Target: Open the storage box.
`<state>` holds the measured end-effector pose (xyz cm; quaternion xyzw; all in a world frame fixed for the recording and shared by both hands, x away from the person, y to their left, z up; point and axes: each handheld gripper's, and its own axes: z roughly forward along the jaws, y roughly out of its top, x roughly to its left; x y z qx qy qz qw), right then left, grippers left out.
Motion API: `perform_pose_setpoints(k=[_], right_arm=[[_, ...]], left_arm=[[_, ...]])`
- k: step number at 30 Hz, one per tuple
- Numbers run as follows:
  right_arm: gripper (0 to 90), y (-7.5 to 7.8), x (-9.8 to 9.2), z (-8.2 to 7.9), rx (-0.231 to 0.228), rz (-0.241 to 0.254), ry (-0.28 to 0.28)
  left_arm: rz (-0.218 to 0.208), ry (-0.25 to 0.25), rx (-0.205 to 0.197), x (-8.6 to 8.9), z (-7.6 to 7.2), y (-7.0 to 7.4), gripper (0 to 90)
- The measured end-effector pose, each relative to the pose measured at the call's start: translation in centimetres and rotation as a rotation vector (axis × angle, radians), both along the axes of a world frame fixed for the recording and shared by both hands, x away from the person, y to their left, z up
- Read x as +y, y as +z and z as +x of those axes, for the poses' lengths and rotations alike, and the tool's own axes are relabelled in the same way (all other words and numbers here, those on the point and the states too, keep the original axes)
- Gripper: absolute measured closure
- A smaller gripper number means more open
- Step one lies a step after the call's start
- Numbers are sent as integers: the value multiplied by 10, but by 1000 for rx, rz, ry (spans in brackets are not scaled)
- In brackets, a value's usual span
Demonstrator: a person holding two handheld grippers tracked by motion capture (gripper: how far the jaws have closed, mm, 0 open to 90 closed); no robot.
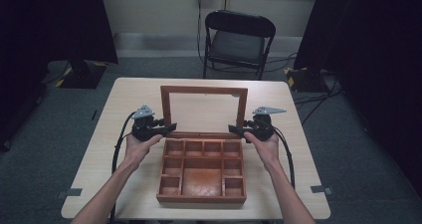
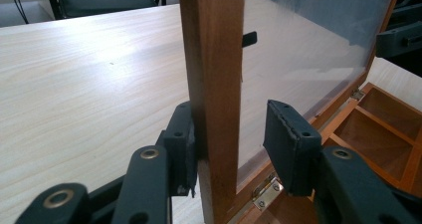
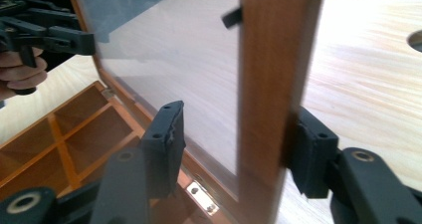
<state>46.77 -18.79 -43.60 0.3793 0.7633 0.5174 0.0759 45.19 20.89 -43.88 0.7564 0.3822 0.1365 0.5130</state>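
Brown wooden box lid [image 1: 203,90] with a clear pane stands upright, rigid but fragile-glazed; the left gripper [image 2: 230,144] and right gripper [image 3: 238,147] each straddle a side rail, one pad touching, unclenched.

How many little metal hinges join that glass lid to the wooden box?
2. The left hinge sits at the lid's left end and the right hinge at its right end, both along the box's back edge. The lid's lower rail could hide more between them.
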Motion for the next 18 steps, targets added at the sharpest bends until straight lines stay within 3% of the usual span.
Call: perform_pose_setpoints(k=[8,18], right_arm=[[569,-2,-1,2,-6,-3,-35],[562,-4,1,8,-6,-13,-54]], left_arm=[[16,2,19,2,4,-5,587],[-3,7,30,3,9,-8,582]])
